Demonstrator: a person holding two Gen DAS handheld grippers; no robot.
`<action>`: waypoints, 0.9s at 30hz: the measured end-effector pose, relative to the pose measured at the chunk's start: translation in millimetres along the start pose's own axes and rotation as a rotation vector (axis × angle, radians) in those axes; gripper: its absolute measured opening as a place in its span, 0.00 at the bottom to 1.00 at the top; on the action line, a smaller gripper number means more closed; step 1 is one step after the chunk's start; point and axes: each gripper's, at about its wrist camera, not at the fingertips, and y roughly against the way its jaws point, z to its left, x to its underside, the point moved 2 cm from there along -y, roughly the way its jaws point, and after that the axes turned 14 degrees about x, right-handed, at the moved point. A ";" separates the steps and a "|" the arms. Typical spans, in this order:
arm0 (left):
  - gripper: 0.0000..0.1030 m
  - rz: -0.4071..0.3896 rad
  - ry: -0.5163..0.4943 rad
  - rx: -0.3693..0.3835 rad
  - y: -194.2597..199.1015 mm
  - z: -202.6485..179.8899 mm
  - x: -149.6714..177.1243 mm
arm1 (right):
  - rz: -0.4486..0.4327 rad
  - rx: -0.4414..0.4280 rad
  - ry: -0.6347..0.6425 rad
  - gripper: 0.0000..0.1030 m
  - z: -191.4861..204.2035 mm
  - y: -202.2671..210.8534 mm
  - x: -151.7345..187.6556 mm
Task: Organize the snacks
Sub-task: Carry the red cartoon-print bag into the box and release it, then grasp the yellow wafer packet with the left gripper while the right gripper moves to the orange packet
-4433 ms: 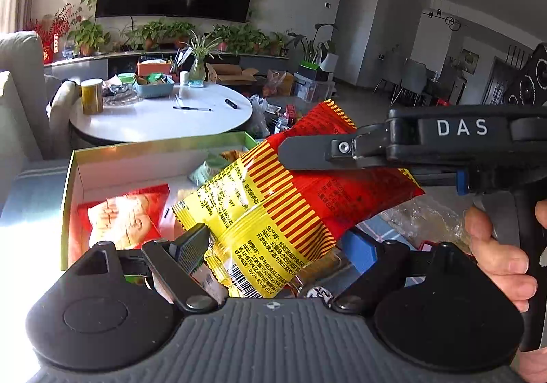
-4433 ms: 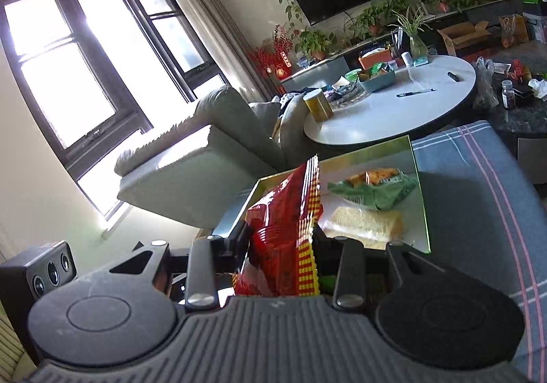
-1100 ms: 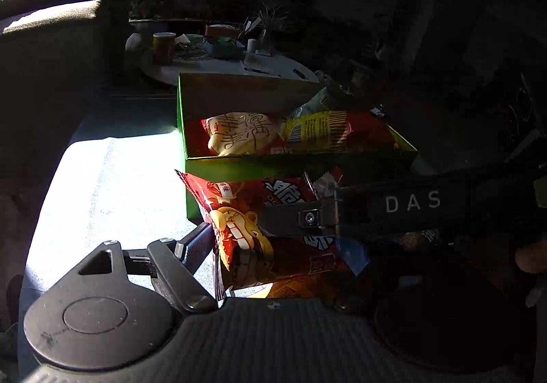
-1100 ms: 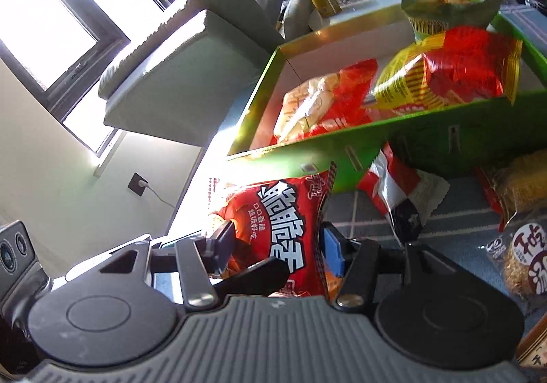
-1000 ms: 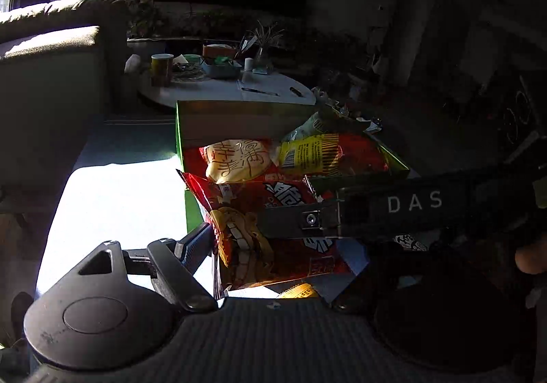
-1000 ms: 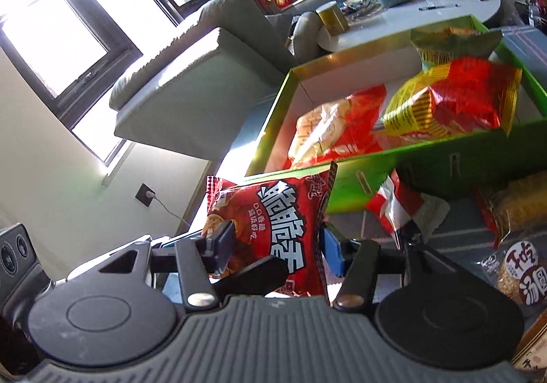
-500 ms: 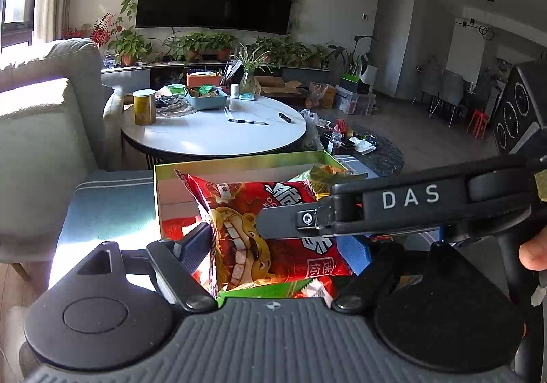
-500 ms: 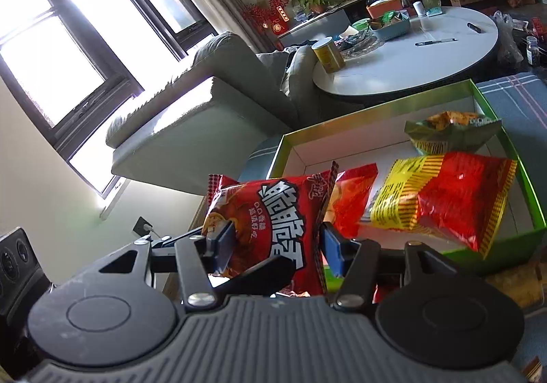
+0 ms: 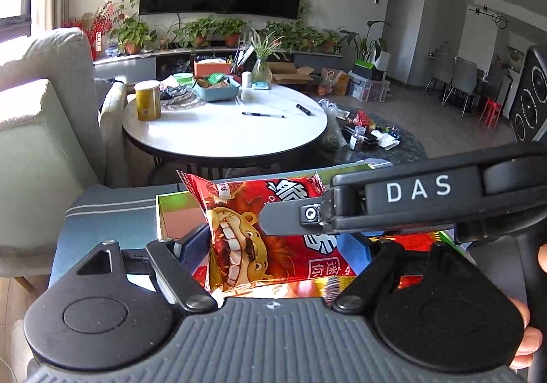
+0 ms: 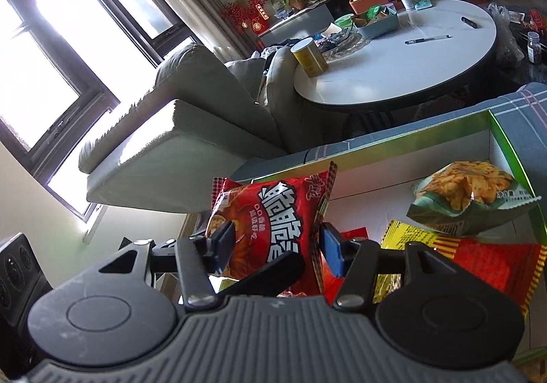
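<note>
Both claws grip red snack bag (image 10: 273, 222)

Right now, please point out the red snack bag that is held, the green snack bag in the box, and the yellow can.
red snack bag (image 10: 273, 212), right wrist view, printed front.
green snack bag (image 10: 468, 191), right wrist view, picture of chips.
yellow can (image 9: 147, 105), left wrist view, side wall.

- Daylight is admitted through the tall dark-framed window (image 10: 58, 51); its panes are blown out to white in the right wrist view.
- A hard sunlit patch is seen on the pale grey upholstered sofa (image 10: 177, 130).
- Soft glare is noted on the round white tabletop (image 9: 222, 130).
- Strong fisheye curvature is observed at all edges.
- The room is evenly lit in the left wrist view; the near glossy red snack bag (image 9: 270, 239) is slightly soft.
</note>
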 end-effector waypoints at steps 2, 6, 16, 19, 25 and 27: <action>0.75 0.015 0.021 -0.011 -9.3 11.4 0.6 | 0.007 0.015 -0.007 0.70 -1.3 -12.0 -1.9; 0.75 0.018 0.089 -0.076 -12.7 35.0 5.7 | 0.005 0.070 -0.036 0.72 -11.1 -22.0 -1.0; 0.76 -0.034 0.101 -0.084 22.6 32.9 18.5 | -0.041 0.069 0.013 0.72 -22.6 22.1 17.3; 0.77 -0.032 0.083 -0.077 36.9 18.5 28.7 | -0.073 0.085 0.078 0.72 -19.2 43.2 28.5; 0.80 0.048 0.035 -0.076 60.3 -7.4 62.2 | -0.137 0.161 0.186 0.76 -25.6 75.7 59.9; 0.80 0.079 0.043 -0.078 66.8 -12.9 76.8 | -0.151 0.180 0.207 0.76 -29.5 84.2 70.9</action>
